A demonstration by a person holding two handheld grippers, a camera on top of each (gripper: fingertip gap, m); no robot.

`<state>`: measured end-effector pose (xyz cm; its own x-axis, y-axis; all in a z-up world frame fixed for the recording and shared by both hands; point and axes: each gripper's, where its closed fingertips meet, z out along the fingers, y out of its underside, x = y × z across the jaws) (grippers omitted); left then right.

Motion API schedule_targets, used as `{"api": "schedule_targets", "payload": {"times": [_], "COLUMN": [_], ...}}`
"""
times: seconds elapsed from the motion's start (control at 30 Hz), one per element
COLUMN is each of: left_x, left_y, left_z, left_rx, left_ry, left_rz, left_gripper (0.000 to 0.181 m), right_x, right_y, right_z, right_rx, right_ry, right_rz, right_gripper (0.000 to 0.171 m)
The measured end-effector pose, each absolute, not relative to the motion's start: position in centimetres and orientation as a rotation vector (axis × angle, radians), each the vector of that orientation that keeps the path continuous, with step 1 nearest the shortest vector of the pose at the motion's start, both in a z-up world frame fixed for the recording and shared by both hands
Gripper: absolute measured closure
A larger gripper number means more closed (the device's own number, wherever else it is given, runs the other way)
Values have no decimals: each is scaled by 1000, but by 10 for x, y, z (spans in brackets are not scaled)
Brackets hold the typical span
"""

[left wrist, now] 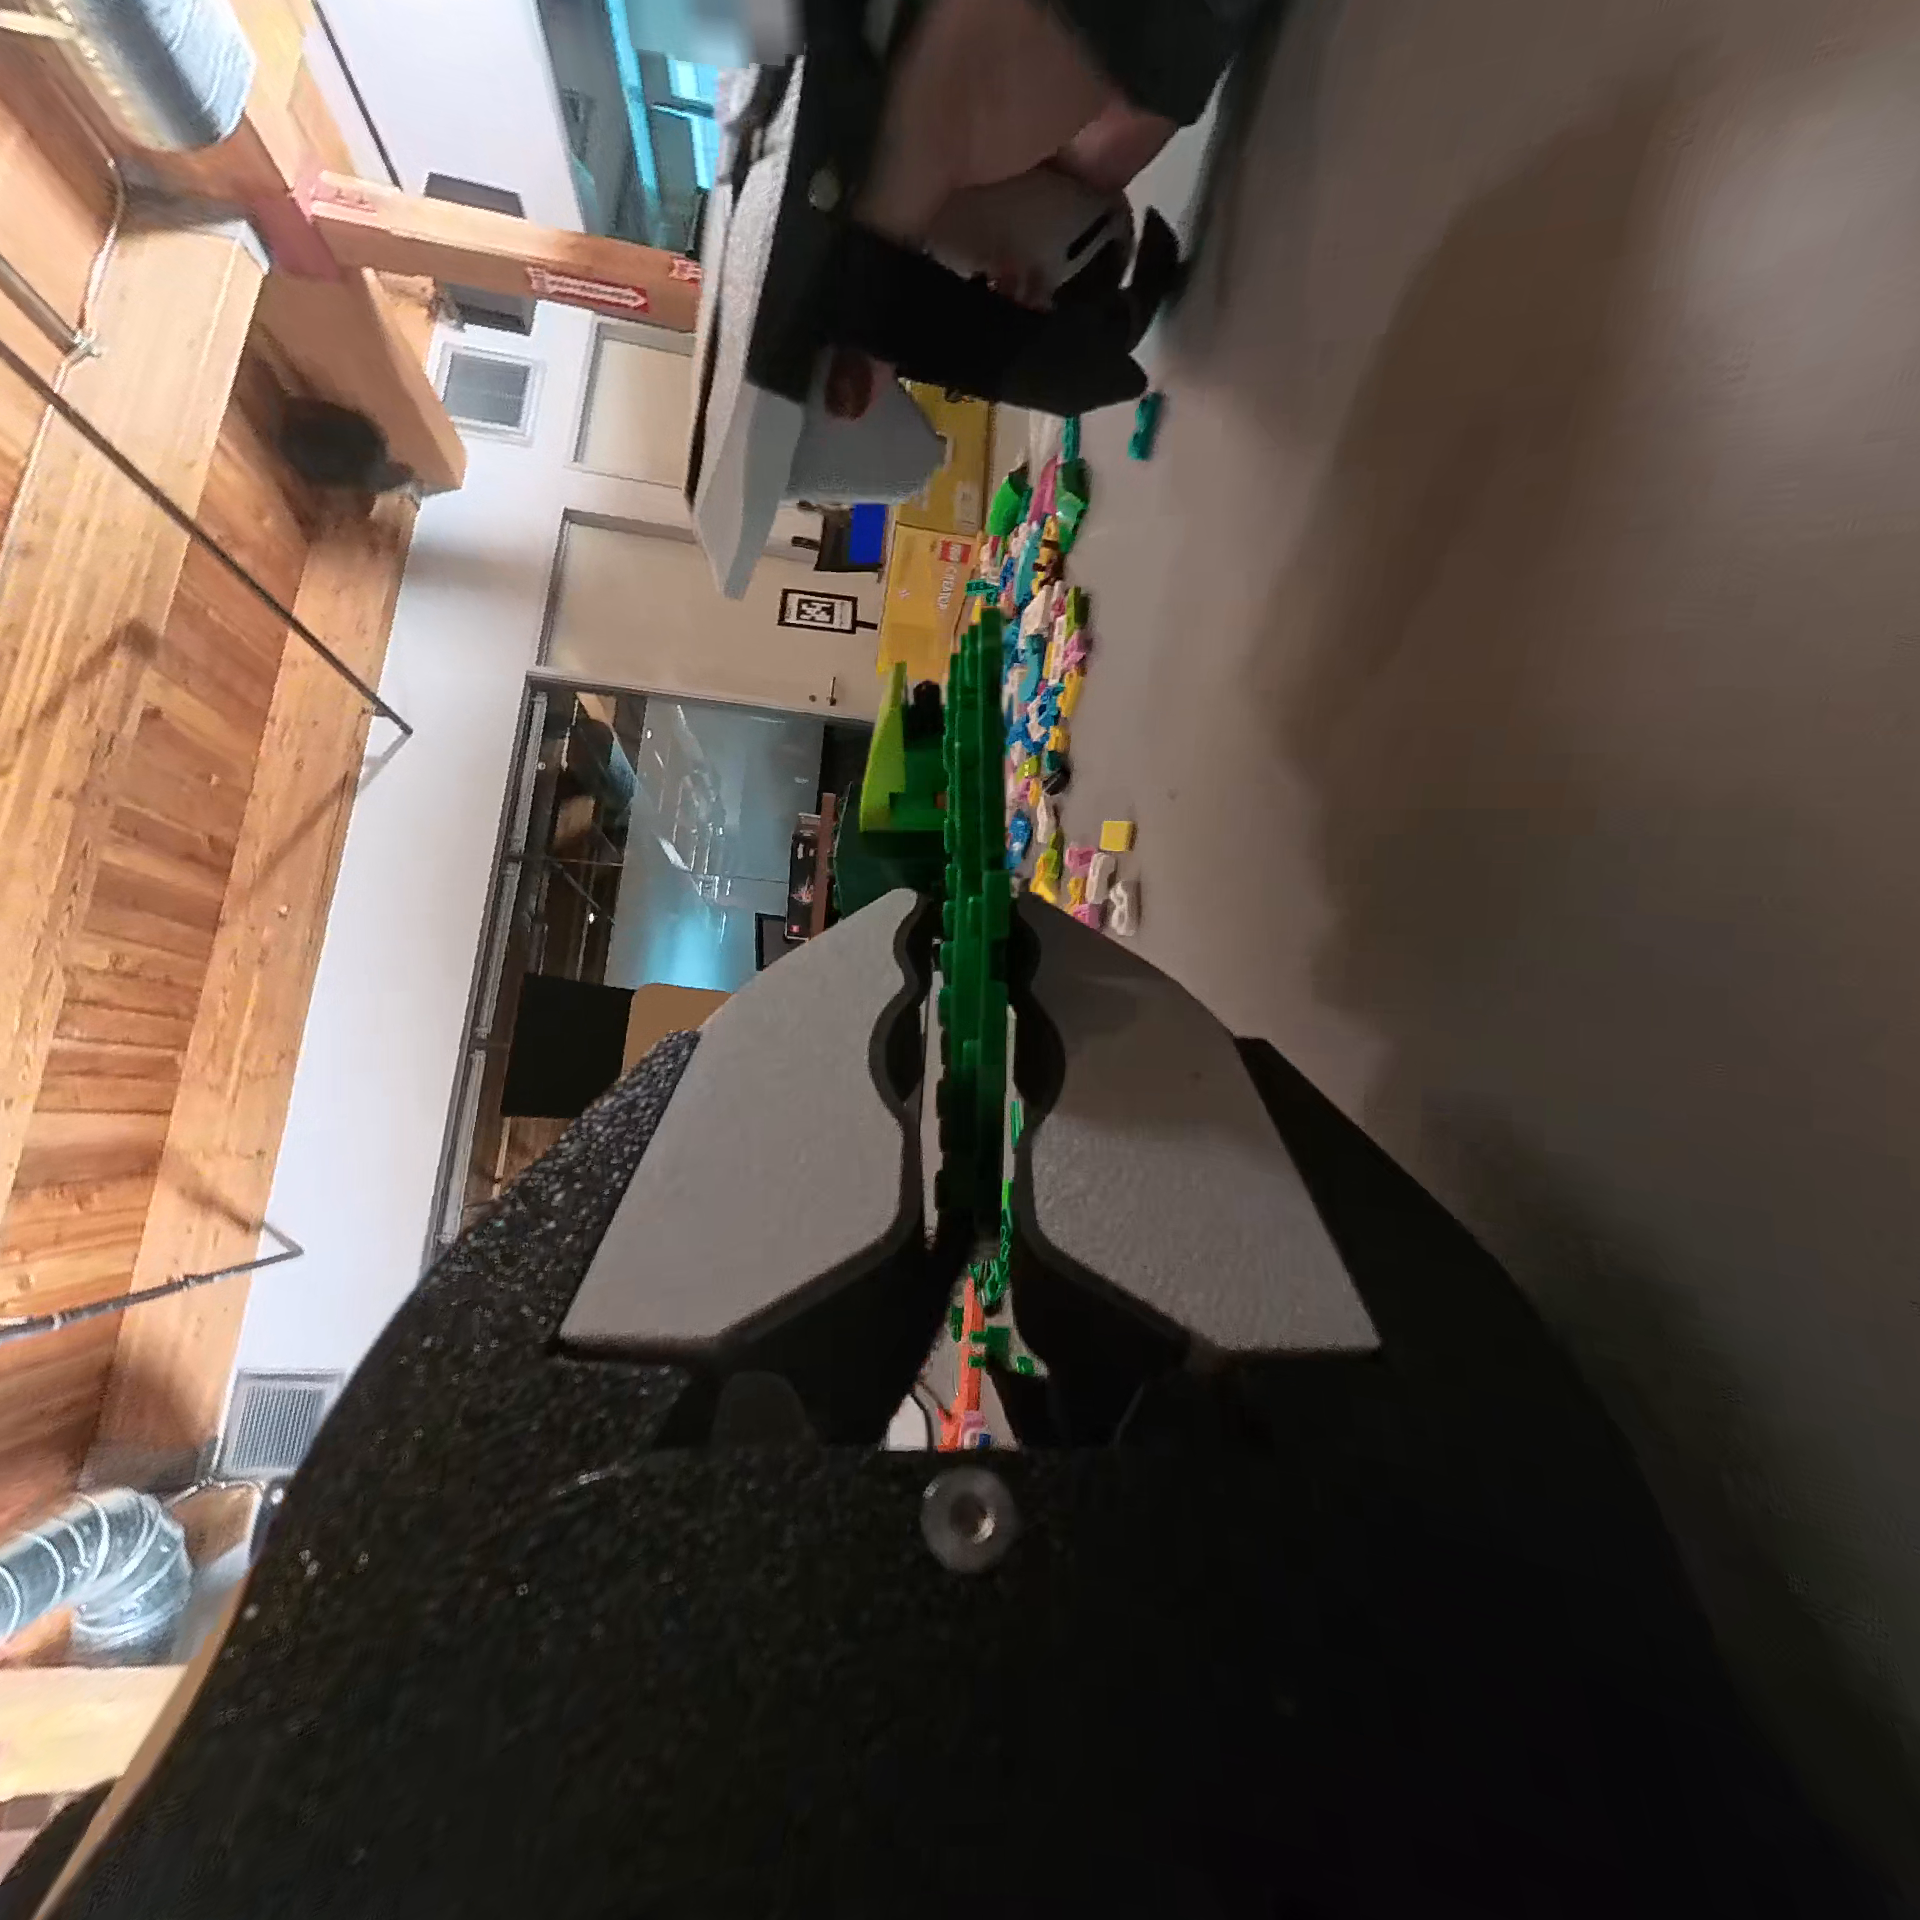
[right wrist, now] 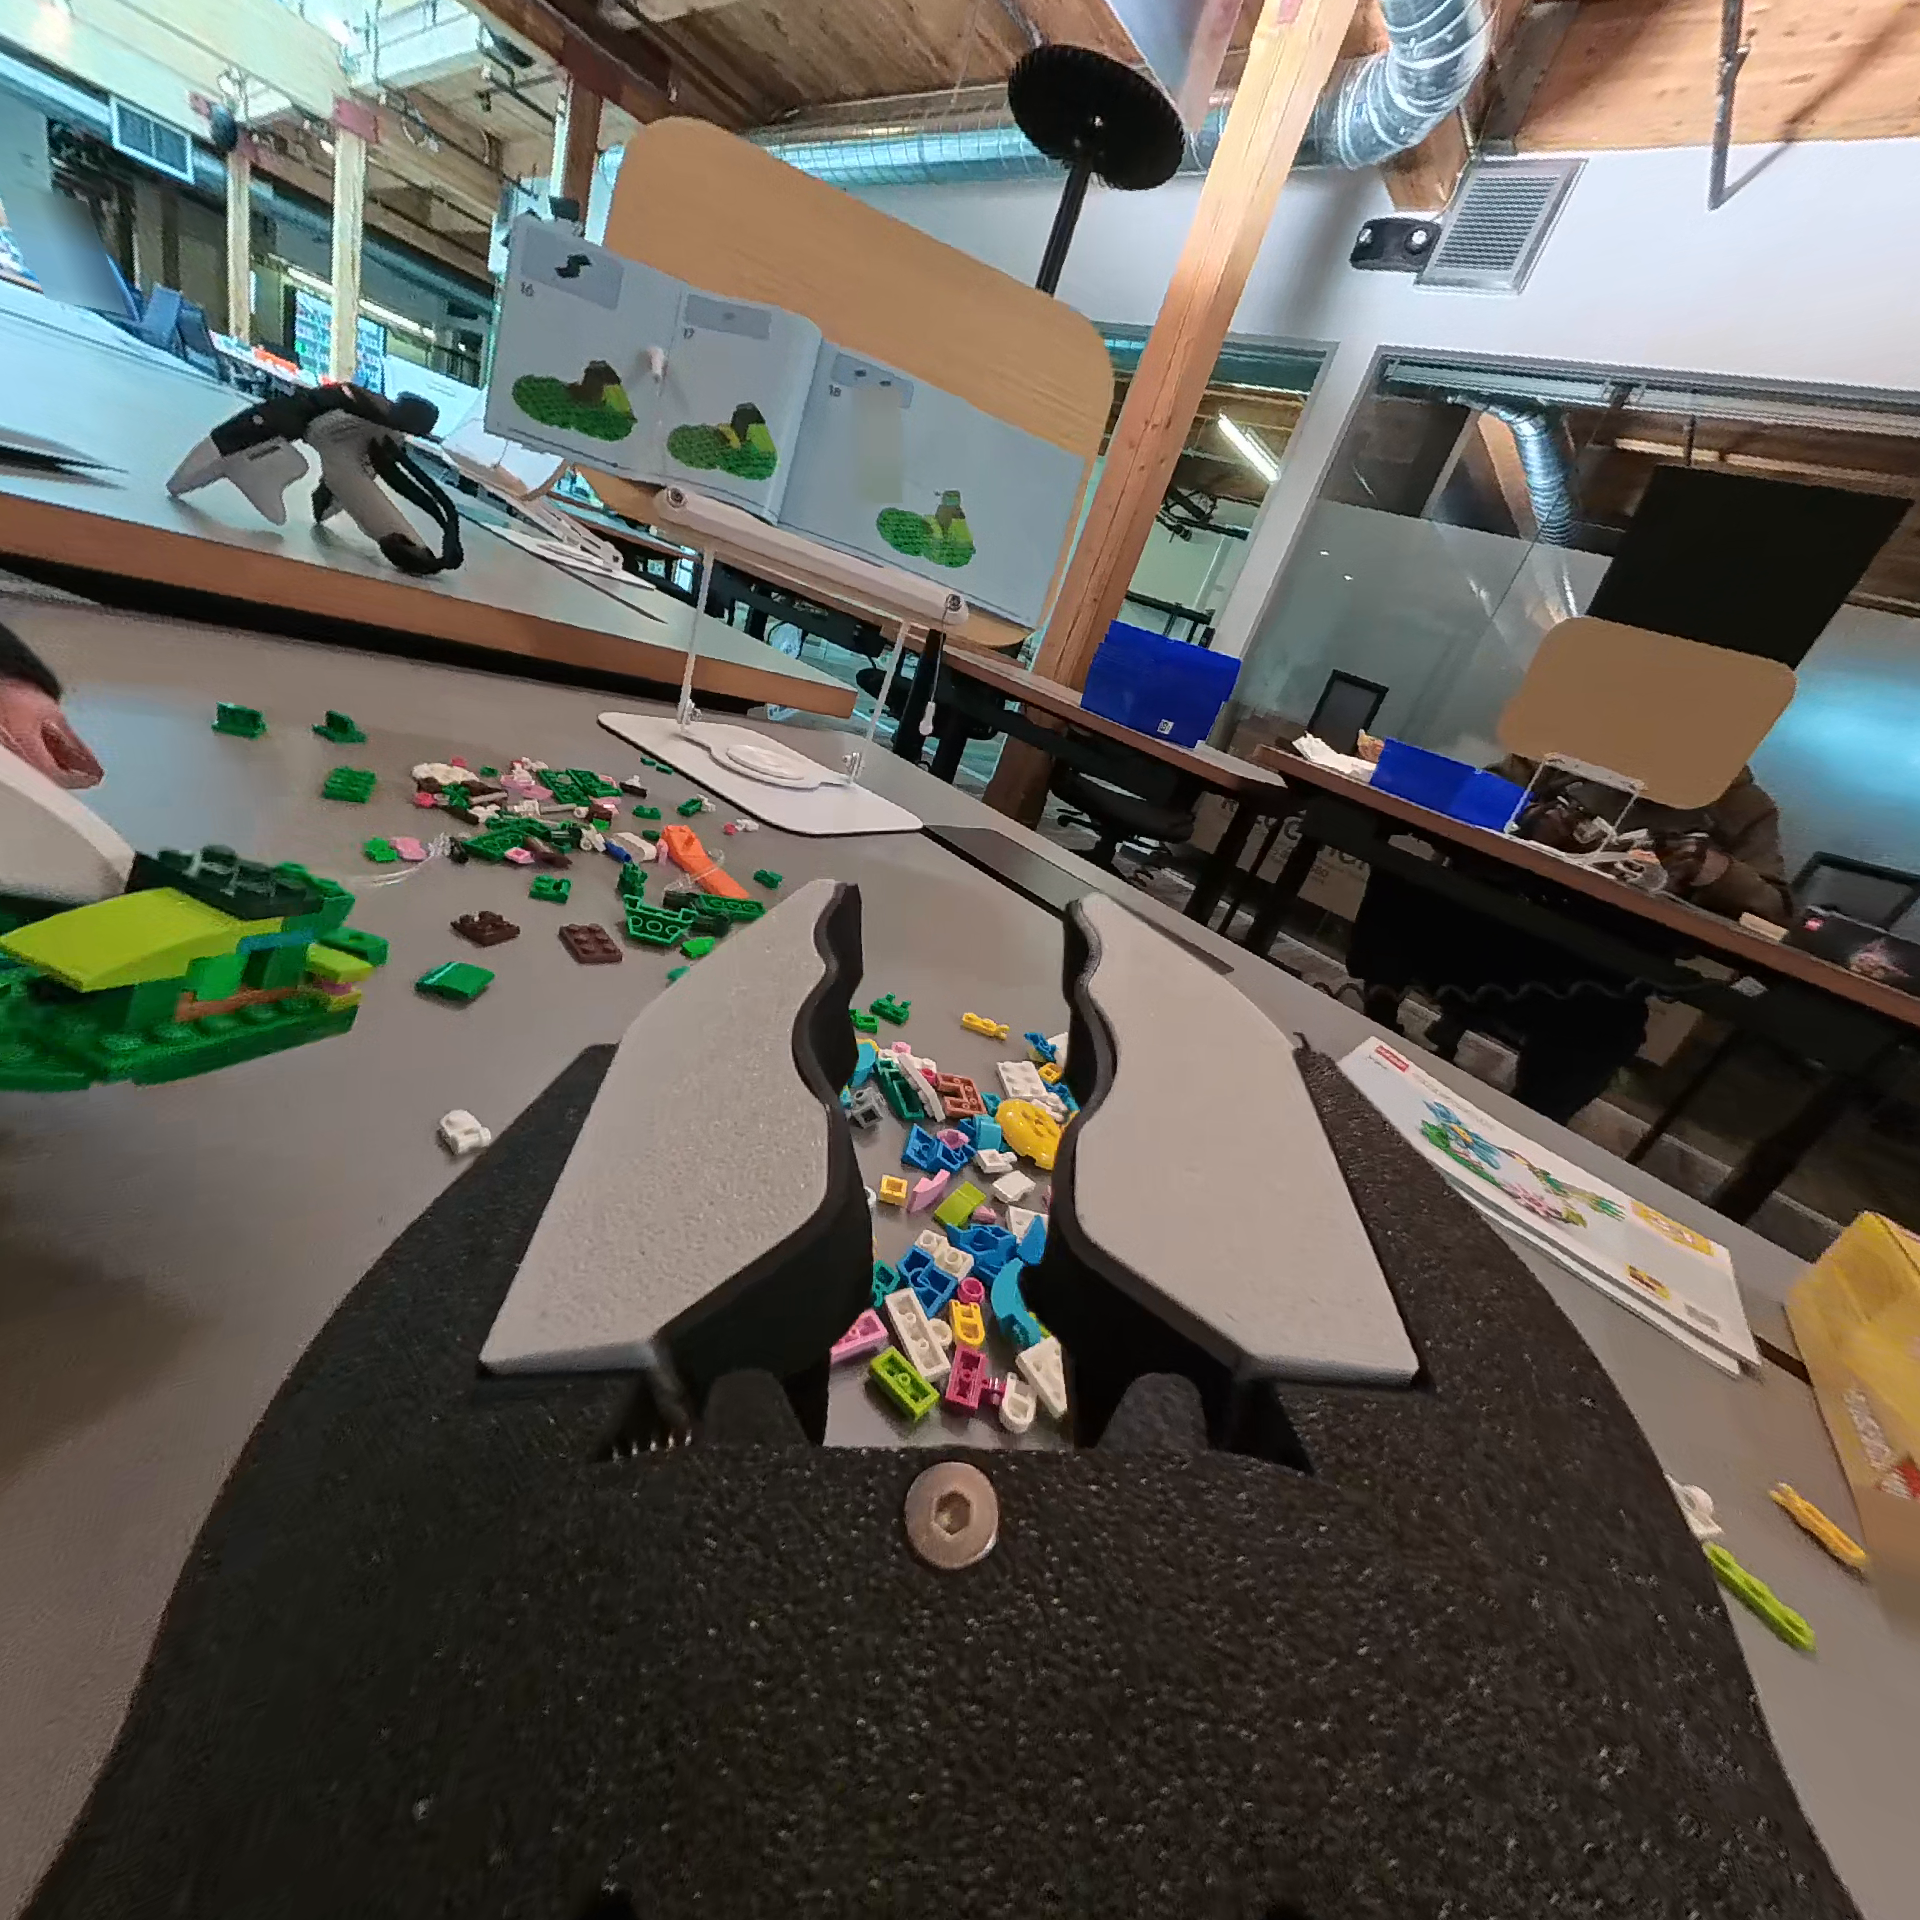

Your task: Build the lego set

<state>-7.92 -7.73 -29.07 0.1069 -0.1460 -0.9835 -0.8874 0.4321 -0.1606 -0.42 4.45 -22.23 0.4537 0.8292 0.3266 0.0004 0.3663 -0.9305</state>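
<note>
Our left claw (left wrist: 971,1039) pinches the light, stiff green baseplate (left wrist: 977,831) edgewise, snap-fragile on top; right claw (right wrist: 961,1039) gapes empty.

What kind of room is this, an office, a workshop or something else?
Probably a shared open workspace or lab in a converted industrial building. Long work tables stand in rows, silver air ducts run under a bare wood-beam ceiling, and glass-walled rooms line the far side.

Loose bricks (right wrist: 961,1205) are lying on the table (right wrist: 260,1299), the build (right wrist: 187,987) is sitting left of them, and the open booklet (right wrist: 748,426) is standing behind.
</note>
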Motion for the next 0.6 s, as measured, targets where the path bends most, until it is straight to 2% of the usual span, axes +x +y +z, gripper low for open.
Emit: {"api": "schedule_targets", "payload": {"times": [0.6], "left_x": [-67], "left_y": [-84], "left_z": [-315], "left_rx": [-962], "left_ry": [1541], "left_rz": [747], "left_gripper": [169], "right_x": [14], "right_y": [78], "right_z": [-231], "right_rx": [-1167], "right_ry": [-891], "right_rz": [433], "right_gripper": [149]}}
